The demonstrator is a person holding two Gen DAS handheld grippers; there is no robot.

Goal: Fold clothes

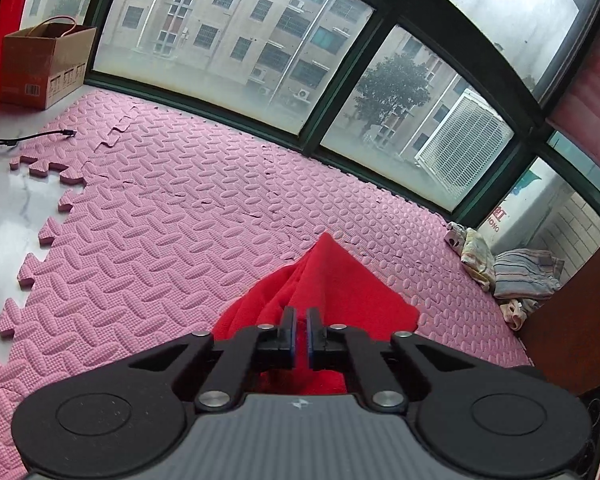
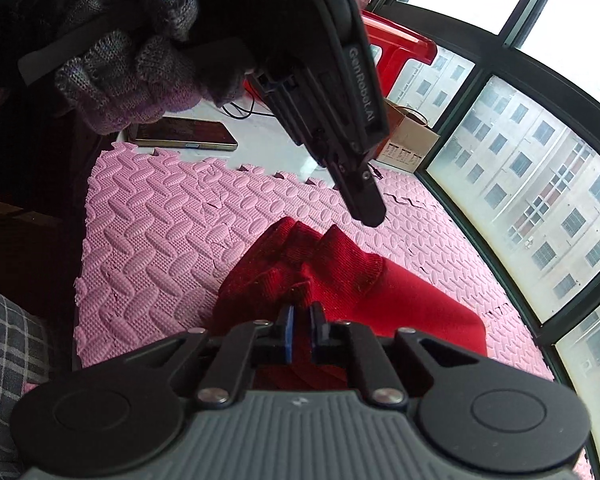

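A red garment [image 1: 328,276] lies bunched on the pink foam mat [image 1: 160,216]. In the left wrist view it spreads beneath and ahead of my left gripper [image 1: 301,320], whose jaws are shut. From the right wrist view, a gloved hand [image 2: 128,76] holds the left gripper [image 2: 366,208] a little above the cloth, with no fabric at its tip. My right gripper [image 2: 302,316] is shut on a gathered, ribbed edge of the red garment [image 2: 320,264], lifting it slightly off the mat [image 2: 152,240].
Folded striped and patterned clothes [image 1: 512,272] are piled in the mat's right corner by the window [image 1: 260,40]. A cardboard box [image 1: 44,64] and a black cable [image 1: 40,136] sit at the far left. A phone [image 2: 184,134] lies beyond the mat's edge.
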